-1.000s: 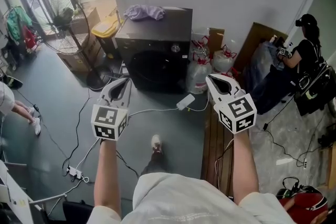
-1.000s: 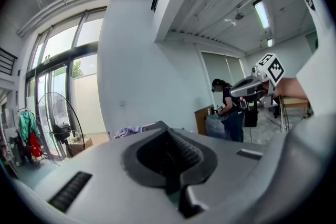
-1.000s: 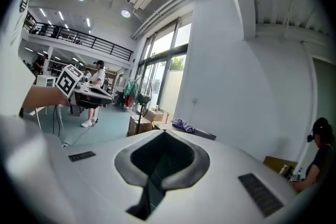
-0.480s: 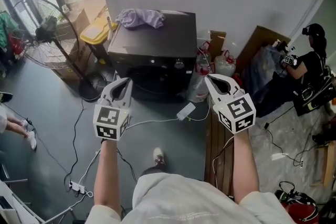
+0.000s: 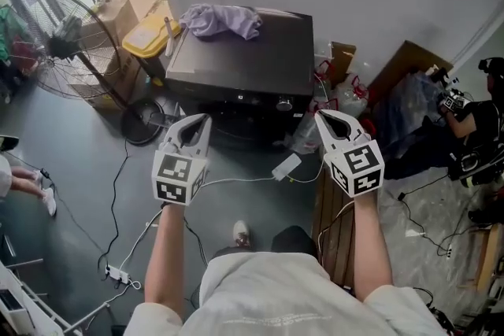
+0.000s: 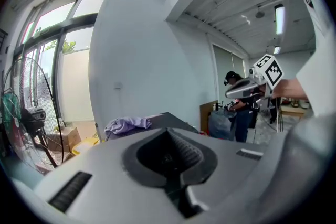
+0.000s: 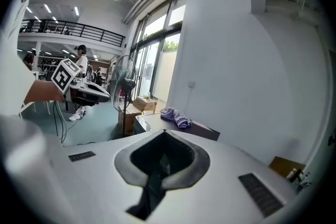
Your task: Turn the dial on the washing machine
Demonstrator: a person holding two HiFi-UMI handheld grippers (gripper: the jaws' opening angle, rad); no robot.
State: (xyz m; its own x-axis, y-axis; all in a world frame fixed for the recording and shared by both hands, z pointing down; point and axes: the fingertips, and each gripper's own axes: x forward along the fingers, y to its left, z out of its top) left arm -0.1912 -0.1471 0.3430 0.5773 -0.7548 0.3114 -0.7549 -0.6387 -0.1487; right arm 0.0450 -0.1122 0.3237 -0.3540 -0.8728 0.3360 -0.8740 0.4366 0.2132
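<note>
The dark front-loading washing machine (image 5: 244, 63) stands against the wall, with a purple cloth (image 5: 222, 18) on its top. Its round silver dial (image 5: 283, 103) sits at the right of the front panel. My left gripper (image 5: 201, 120) hovers before the machine's lower left front, shut and empty. My right gripper (image 5: 325, 117) is held to the right of and a little below the dial, apart from it, its jaws together with nothing between them. In the left gripper view the left gripper (image 6: 168, 131) points at the cloth (image 6: 127, 125). In the right gripper view the right gripper (image 7: 164, 132) points at the machine's top (image 7: 202, 131).
A standing fan (image 5: 59, 43), a cardboard box (image 5: 118, 14) and a yellow-lidded bin (image 5: 150, 35) stand left of the machine. Tied plastic bags (image 5: 346, 94) sit to its right. A white adapter (image 5: 286, 166) and cables lie on the floor. A person (image 5: 476, 118) works at far right.
The view and both grippers have come closer to the washing machine, which now sits more centred and larger. Both grippers stay shut.
</note>
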